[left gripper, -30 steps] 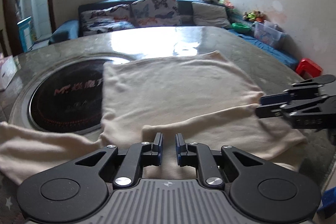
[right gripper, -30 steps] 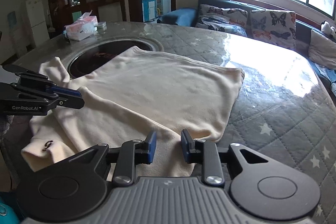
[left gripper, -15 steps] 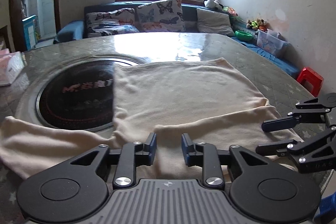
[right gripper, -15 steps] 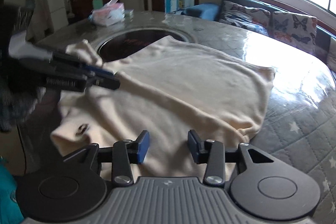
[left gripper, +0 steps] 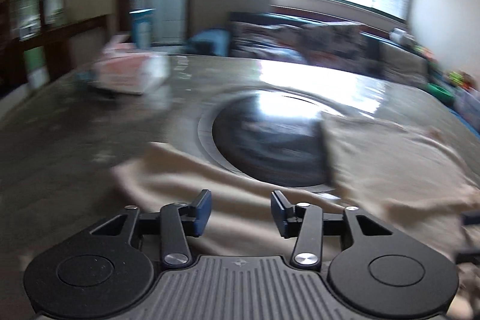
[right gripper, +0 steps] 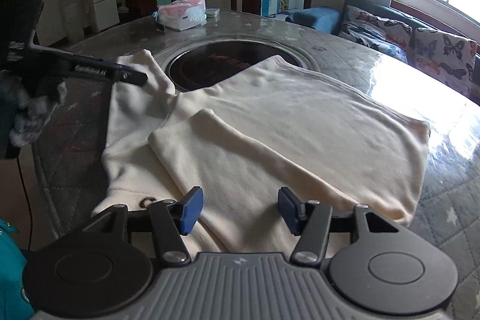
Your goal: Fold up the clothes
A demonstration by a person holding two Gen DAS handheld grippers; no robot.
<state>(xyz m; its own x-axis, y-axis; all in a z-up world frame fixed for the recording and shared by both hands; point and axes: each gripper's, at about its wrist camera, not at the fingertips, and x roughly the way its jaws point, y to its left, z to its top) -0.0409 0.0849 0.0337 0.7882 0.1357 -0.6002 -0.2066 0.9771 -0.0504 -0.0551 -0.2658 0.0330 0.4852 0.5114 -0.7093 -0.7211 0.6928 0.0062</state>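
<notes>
A cream top (right gripper: 285, 134) lies spread across the middle of the right wrist frame, one sleeve (right gripper: 216, 146) folded across its body, the other sleeve (right gripper: 141, 86) stretched toward the left edge, part over a dark round hob (right gripper: 222, 62); the left gripper (right gripper: 132, 77) hovers at that sleeve, jaws wide; the right gripper (right gripper: 240, 210) stands wide and empty at bottom centre; judging by this, sleeve-folding is in hand; next calls for pinching the outstretched sleeve.

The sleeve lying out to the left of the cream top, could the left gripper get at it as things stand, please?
Probably yes. The left gripper is open and hangs right over that sleeve, which lies flat on the table with nothing on it; the right gripper is off at the near edge.
</notes>
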